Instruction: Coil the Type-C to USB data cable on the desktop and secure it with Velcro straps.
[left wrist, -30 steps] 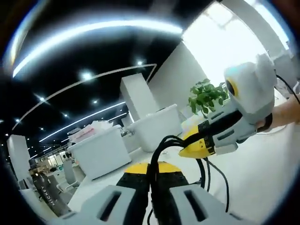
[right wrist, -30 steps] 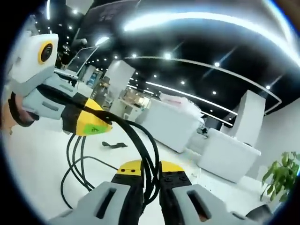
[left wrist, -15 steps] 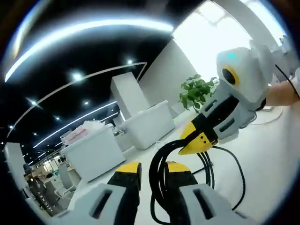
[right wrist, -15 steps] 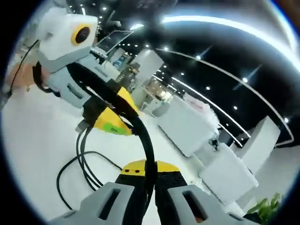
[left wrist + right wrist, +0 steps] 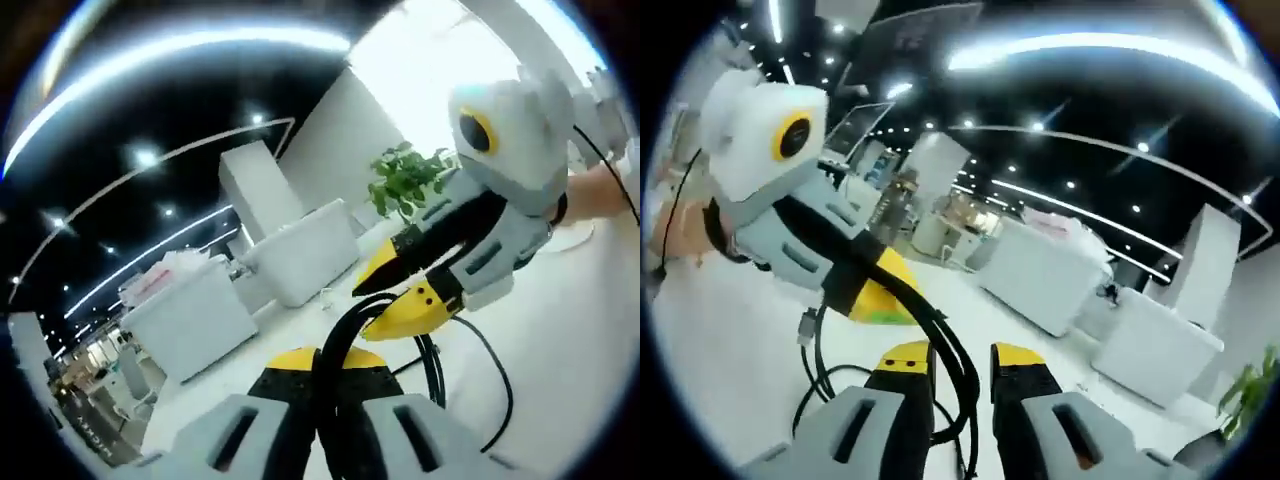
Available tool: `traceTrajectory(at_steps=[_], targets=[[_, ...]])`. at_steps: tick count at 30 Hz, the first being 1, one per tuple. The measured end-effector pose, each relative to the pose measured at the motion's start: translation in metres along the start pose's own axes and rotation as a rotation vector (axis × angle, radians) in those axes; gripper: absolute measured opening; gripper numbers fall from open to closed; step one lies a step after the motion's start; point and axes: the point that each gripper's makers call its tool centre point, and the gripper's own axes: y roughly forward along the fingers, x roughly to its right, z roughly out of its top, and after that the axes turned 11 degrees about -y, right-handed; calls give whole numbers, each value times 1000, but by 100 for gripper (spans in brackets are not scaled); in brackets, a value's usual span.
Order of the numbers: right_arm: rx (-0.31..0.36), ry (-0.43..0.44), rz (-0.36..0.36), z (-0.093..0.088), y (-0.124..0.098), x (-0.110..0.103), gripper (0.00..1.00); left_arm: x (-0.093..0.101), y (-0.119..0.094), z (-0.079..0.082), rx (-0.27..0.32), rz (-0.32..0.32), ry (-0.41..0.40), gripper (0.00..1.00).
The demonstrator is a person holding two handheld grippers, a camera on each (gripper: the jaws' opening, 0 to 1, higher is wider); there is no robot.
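So the left gripper is pinched tight on the black cable loops up off the white desktop, while the right gripper has its jaws apart with the strands running loosely between them.

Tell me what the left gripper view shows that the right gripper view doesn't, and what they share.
Left gripper view: its own jaws shut on the black cable, the right gripper with jaws parted, a green plant behind it.

Right gripper view: its own jaws apart with the cable strands running between them, the left gripper pinching the bundle, a metal plug dangling beside it.

Both: the coiled cable, the white desktop, white counters.
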Motion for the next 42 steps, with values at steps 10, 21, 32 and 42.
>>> traceTrajectory(at_steps=[10,21,32,42], targets=[[-46,111,-117,-30,-7,5,12,-1,-12,20,136,53,-148,5],[-61,413,-44,-49,5,-6,17,13,-17,31,201,22,-114,5],[-9,48,-121,-17,-8,27,3,6,-15,19,244,17,-245,6],[-28,-302,-31,0,-11,8,2,18,0,2,145,-29,-160,19]])
